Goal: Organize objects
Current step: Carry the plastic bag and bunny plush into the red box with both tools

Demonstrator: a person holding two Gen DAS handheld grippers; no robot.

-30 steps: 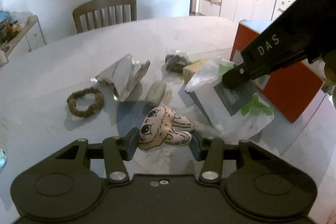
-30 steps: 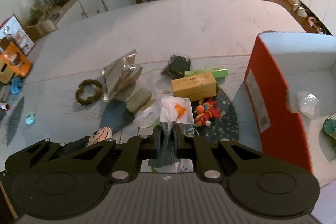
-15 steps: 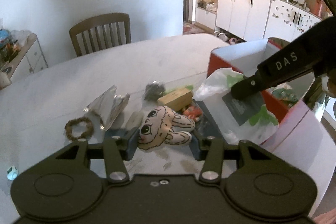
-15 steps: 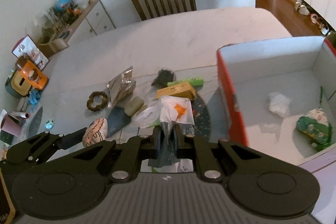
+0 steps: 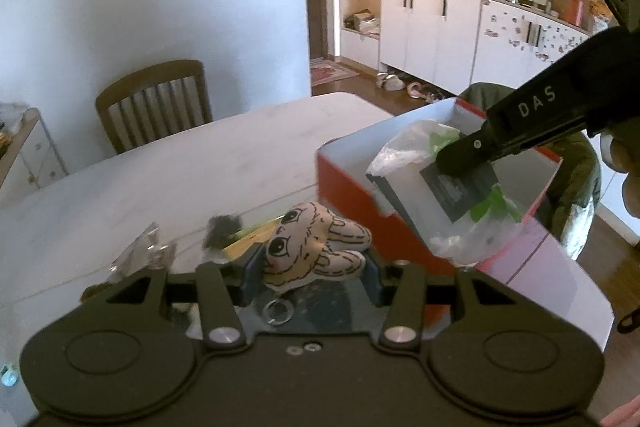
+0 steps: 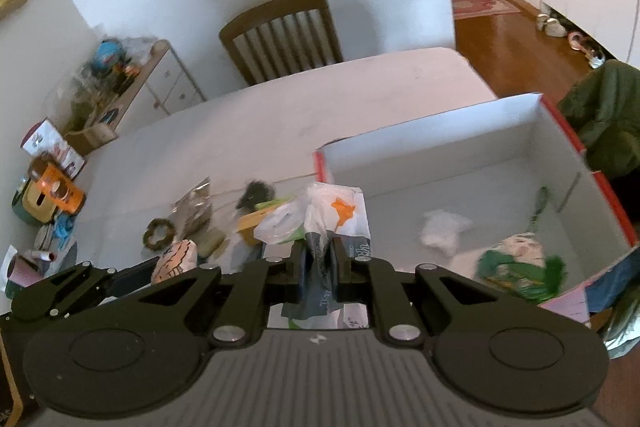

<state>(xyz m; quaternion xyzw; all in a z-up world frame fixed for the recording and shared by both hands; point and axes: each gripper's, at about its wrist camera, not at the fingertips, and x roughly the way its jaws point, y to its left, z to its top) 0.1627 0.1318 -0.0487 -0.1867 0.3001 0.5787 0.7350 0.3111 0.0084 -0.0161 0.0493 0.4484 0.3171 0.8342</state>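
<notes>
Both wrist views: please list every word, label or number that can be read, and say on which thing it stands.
"DAS": white letters on the black finger of the right gripper, seen in the left wrist view.
"th": only these letters are readable on the dark printed packet inside the clear plastic bag; the rest is blurred.
Dark label on that bag, left wrist view: too small to read.
Cartoon rabbit plush toy in the left gripper: no text.

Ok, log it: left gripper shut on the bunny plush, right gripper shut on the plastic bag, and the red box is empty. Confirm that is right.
Not quite: the red box is not empty. The right wrist view shows a green-and-white packet and a crumpled white wrapper lying inside it. The rest stands: the left gripper is shut on the bunny plush, and the right gripper is shut on the plastic bag.
</notes>
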